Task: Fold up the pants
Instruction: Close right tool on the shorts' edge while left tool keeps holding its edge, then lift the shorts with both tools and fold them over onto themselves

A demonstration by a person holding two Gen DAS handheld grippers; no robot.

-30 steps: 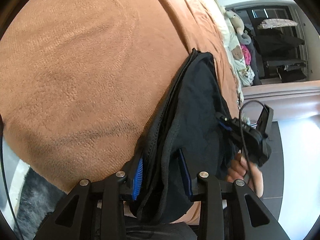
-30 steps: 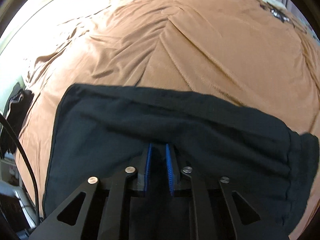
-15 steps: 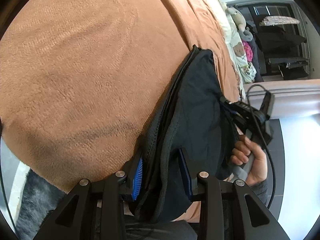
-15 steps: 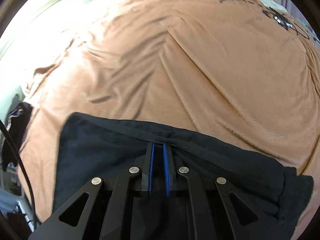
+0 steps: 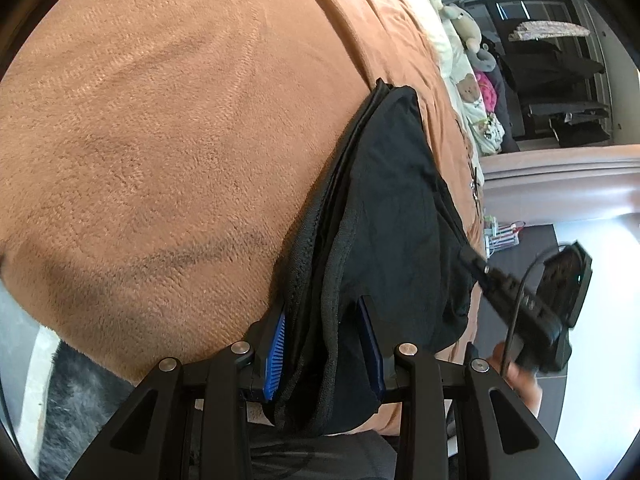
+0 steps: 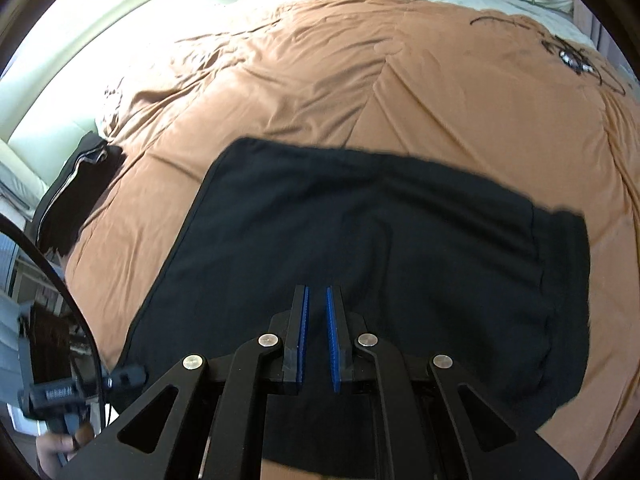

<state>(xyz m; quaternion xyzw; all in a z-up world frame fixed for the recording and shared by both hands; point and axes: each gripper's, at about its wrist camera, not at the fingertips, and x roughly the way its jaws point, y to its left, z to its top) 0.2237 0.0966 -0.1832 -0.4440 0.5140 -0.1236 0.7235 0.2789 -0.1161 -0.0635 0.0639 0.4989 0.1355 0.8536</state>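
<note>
The black pants lie on the bed near its front edge, on the orange-brown blanket, already doubled into a broad, fairly flat rectangle with layered edges stacked at one end. We judge the fold to be well along: the big fold looks done, and what may remain is one more fold to make the bundle compact, plus a smoothing of the slack end. Our left hand-held gripper has its blue pads apart with the bunched, hemmed edges of the pants between them; the pads seem to bracket the cloth rather than pinch it, so we read it as spread, not clamped. Our right hand-held gripper hangs above the middle of the pants with its pads nearly together, a narrow slit between them and nothing held. Further out, a second dark garment sits at the blanket's far left edge, and pale pillows and soft toys lie at the head of the bed. We see no containers in either view.
</note>
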